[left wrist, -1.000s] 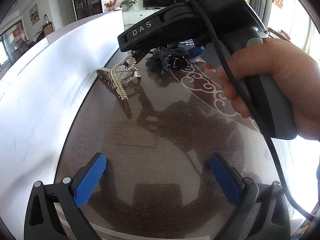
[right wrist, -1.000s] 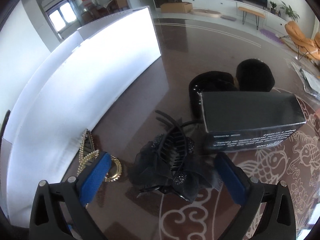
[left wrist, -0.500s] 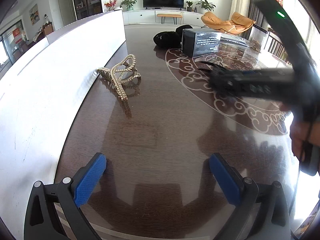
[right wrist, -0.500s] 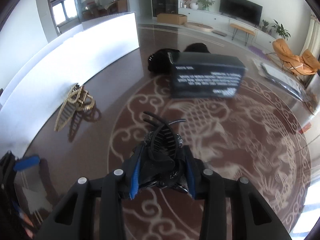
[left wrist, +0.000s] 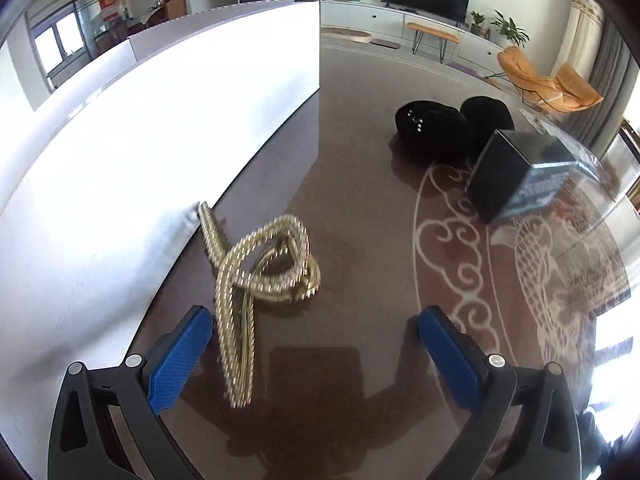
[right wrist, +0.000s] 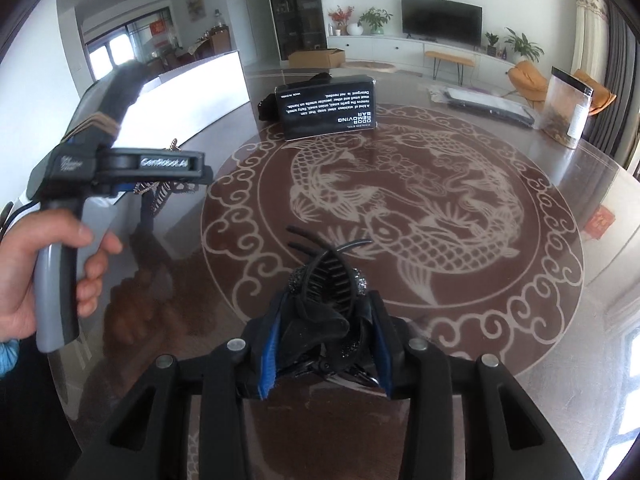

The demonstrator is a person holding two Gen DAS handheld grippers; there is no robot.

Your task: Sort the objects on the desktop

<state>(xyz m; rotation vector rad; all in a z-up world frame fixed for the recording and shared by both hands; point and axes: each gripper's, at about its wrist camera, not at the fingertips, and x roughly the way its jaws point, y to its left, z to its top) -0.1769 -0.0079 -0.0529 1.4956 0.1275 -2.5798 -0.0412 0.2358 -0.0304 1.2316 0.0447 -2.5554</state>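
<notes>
Right gripper (right wrist: 324,344) tilts down over the table (right wrist: 520,360), near its front edge; blue pads (right wrist: 270,352) pinch a black clip (right wrist: 324,300) that sticks out past the tips. Left gripper (left wrist: 316,354) also tilts down, close to the table's left edge, jaws wide apart, blue pads (left wrist: 180,356) clear of anything; a gold chain (left wrist: 256,264) lies partly between them, untouched. In the right wrist view a left hand (right wrist: 36,276) wraps the grey handle of the left gripper, fingers curled around it, index finger loose.

A home living room; television (right wrist: 441,19), orange lounge chairs (left wrist: 548,82) (potted plants (right wrist: 374,20) too).
</notes>
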